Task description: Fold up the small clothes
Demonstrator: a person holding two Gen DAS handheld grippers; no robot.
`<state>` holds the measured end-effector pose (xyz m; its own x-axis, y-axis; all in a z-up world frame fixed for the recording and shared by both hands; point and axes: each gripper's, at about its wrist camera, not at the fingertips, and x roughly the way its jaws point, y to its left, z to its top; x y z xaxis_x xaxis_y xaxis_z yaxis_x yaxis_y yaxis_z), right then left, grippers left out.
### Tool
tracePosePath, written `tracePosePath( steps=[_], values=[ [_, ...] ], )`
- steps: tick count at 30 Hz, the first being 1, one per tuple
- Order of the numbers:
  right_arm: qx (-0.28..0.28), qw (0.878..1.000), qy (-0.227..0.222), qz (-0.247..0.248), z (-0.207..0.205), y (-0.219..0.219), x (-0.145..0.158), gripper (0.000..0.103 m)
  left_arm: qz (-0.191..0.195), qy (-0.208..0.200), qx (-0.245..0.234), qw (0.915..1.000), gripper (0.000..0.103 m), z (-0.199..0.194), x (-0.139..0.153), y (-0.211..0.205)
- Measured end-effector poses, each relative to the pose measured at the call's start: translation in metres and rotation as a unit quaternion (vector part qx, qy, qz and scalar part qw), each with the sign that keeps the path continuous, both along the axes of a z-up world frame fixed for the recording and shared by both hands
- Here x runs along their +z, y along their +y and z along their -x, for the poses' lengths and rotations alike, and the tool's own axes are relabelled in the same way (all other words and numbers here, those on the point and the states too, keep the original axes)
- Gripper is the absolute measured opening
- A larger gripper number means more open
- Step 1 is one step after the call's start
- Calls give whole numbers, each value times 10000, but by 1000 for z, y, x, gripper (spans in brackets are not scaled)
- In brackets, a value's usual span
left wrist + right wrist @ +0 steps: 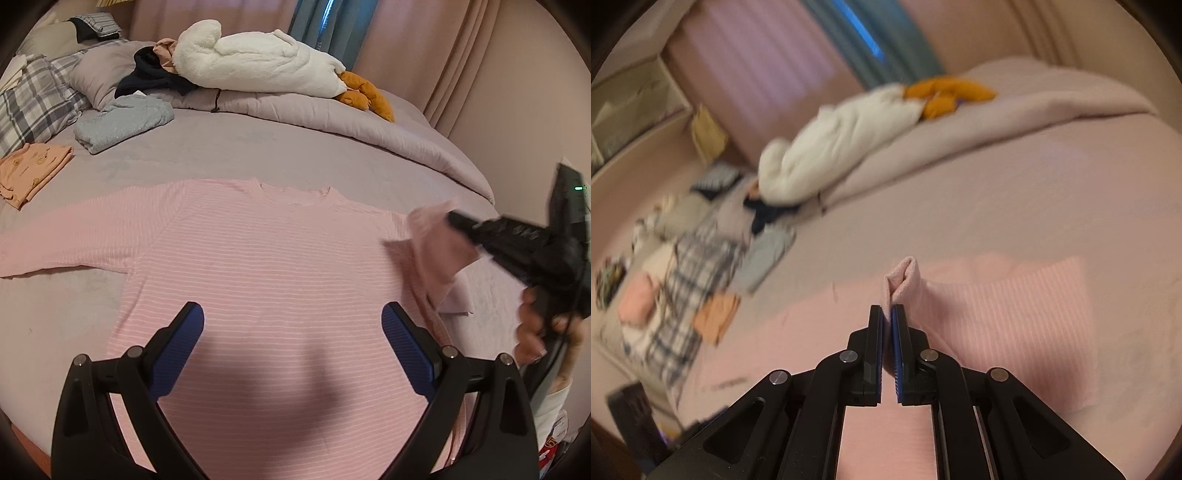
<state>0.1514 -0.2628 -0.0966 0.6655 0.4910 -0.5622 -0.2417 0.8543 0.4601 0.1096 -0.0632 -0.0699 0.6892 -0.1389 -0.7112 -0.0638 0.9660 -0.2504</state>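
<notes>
Your right gripper (pixel 890 314) is clamped on the sleeve cuff (pixel 901 277) of the pink striped shirt (pixel 266 258) lying flat mid-bed (pixel 258 147), left gripper (pixel 291 314) gaping empty above it: light, limp knit, likely to sag, so pinch cuffs or hem corners

A wide bed (pixel 280 147) with a smooth mauve cover carries a pink white-striped long-sleeved top (pixel 266 258) spread flat near its front. Farther back lie a folded pale blue knit (pixel 122 122), a folded peach printed garment (pixel 33 168) (at the left edge), a plaid pillow (pixel 33 103) and a bunched mauve duvet (pixel 369 122).
</notes>
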Motion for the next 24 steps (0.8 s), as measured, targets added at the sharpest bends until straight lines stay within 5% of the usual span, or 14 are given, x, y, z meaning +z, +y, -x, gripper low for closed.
tracePosePath(
  steps=[3,5,6,7,18,24],
  values=[
    [401,9983,422,4,-11,15,-21,11,8,54,-41,10000,96,-3,-3,-2],
    [533,9965,622,-150,-10,19,-30,32,38,95,-95,9999,96,-5,-6,-5],
    [502,9962,685,-176,-6,15,-30,54,51,115,-124,9998,96,-5,-6,-7],
    [478,9966,650,-189,-2,14,-29,60,81,121,-184,9997,96,-7,-7,-9],
    [-511,9986,154,64,24,-38,-13,61,812,435,-567,9941,93,-44,-36,-54],
    [-1185,9922,318,196,21,-66,-22,61,1683,960,-490,9798,87,-51,-64,-79]
  ],
)
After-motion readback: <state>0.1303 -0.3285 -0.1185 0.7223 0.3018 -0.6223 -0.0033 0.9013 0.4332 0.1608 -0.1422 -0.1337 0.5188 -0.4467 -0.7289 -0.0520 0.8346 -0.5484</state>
